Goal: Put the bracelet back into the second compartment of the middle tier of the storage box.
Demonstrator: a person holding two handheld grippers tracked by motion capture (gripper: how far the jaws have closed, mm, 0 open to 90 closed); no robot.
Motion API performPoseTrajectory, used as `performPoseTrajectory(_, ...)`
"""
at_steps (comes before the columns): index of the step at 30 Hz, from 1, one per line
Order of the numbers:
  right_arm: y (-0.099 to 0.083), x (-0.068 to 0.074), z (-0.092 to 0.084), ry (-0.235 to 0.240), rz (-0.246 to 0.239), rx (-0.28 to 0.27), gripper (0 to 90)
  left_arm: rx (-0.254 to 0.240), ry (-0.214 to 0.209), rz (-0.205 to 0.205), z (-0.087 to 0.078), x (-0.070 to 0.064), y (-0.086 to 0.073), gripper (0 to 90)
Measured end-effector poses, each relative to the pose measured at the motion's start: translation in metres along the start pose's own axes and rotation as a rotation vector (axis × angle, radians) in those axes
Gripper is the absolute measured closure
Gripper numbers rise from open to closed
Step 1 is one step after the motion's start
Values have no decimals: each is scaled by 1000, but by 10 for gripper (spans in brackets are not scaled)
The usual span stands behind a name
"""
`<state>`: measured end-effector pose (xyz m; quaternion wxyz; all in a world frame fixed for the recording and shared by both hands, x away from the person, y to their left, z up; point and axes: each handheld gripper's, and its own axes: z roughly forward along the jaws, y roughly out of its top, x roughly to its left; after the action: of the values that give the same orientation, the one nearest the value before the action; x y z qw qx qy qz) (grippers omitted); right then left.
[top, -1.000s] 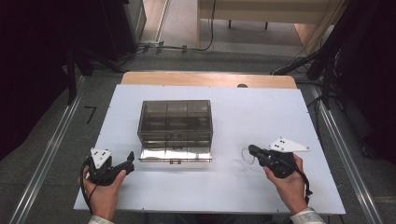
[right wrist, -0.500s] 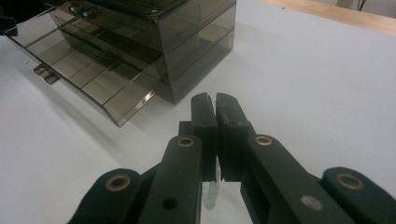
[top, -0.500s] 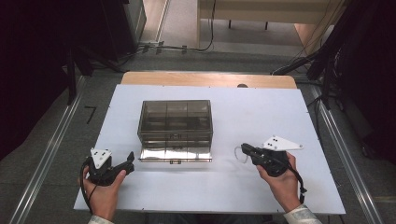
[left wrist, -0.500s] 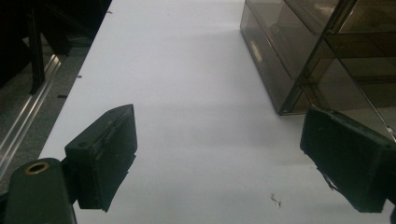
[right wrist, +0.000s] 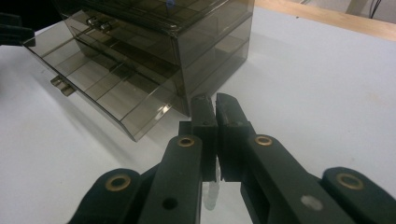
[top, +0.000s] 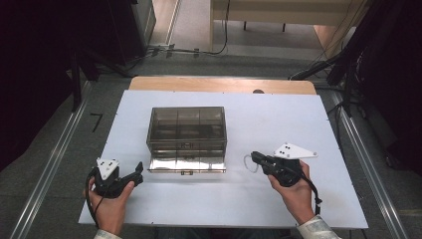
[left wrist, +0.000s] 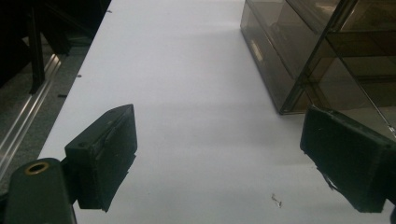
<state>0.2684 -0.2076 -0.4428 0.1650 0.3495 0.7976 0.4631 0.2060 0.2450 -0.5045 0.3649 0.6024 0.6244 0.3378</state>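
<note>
Near the bench's front edge my right gripper (top: 255,158) has slid left toward the drawer box (top: 186,134), jaws pinched on a small clear loop (top: 248,162). My left gripper (top: 136,173) waits, jaws wide, nothing held. I judge a drop-off is coming. Mid-bench, the box's long axis runs left-right; its open bottom drawer (right wrist: 107,91) faces me.

drawer box (left wrist: 322,51) cut off at right edge in left gripper view; small clear item (right wrist: 211,189) between right jaws unidentifiable.
</note>
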Motion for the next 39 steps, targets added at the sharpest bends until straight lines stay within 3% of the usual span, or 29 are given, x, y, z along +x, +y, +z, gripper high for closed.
performPoseTrajectory(39,37,36,21,93,-29,-67,851,1,-5,3,1,0,0,118)
